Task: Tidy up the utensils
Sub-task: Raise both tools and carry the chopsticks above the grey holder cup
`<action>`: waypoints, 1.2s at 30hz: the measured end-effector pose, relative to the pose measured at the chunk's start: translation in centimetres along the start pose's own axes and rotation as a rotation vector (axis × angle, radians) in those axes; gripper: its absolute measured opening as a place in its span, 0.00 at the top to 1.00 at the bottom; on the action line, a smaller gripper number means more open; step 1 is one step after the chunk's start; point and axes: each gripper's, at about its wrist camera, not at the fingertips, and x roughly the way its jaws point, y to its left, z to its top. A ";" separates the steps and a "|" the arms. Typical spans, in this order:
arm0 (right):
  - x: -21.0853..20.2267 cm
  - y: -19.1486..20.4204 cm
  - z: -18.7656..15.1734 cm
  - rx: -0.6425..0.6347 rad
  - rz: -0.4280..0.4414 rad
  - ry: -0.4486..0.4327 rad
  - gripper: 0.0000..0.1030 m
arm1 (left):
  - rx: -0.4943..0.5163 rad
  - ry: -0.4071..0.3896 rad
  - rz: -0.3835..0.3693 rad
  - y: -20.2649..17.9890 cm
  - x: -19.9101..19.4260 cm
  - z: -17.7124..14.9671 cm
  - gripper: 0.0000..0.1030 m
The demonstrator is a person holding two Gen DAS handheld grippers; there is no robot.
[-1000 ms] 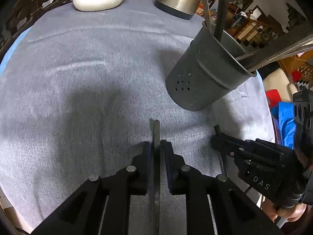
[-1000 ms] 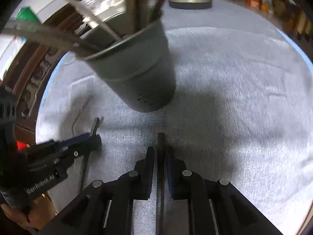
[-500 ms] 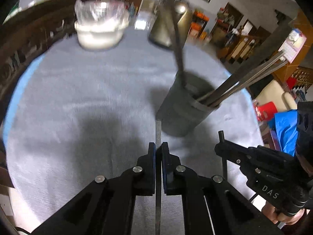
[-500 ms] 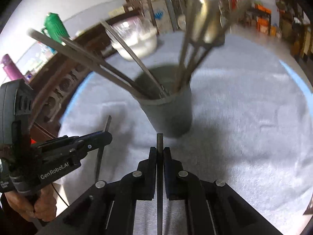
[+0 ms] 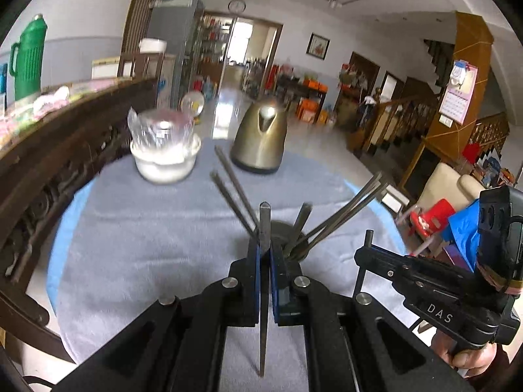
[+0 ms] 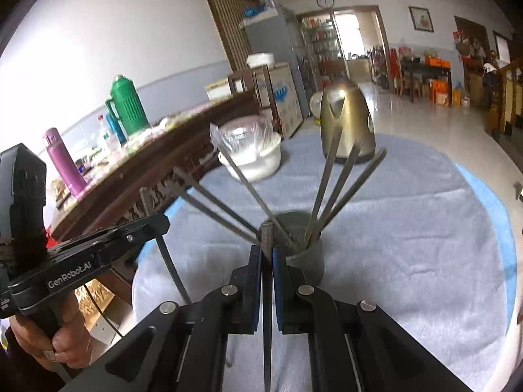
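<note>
My left gripper (image 5: 264,254) and right gripper (image 6: 267,254) each clamped one thin metal utensil (image 5: 264,225) (stiff, light, slippery) mid-shaft, near the holder (image 6: 304,248).

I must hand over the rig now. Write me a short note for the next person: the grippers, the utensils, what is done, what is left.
Left gripper: shut on a flat utensil, raised, pointing at the holder.
Right gripper: shut on a rod-like utensil, also raised near the holder.
Holder: dark metal cup upright on the grey tablecloth, several utensils already inside.
Done: those are stowed.
Left: likely drop both held utensils into the holder. No loose utensils visible on the cloth.
</note>
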 end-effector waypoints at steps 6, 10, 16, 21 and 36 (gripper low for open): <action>-1.7 0.1 0.5 0.017 0.019 -0.068 0.93 | 0.017 -0.047 -0.003 -0.7 -0.9 0.5 0.94; -2.4 0.1 0.8 0.026 0.026 -0.099 0.93 | 0.039 -0.073 0.010 -1.3 -1.4 0.9 0.94; -3.5 -0.1 1.3 0.040 0.032 -0.136 0.93 | 0.045 -0.096 0.043 -1.6 -1.7 1.2 0.94; -3.1 -0.1 1.1 0.044 0.040 -0.123 0.93 | 0.062 -0.092 0.081 -1.9 -1.1 1.0 0.94; -3.7 0.8 2.1 0.023 0.037 -0.145 0.93 | 0.103 -0.128 0.118 -2.6 -1.9 1.5 0.94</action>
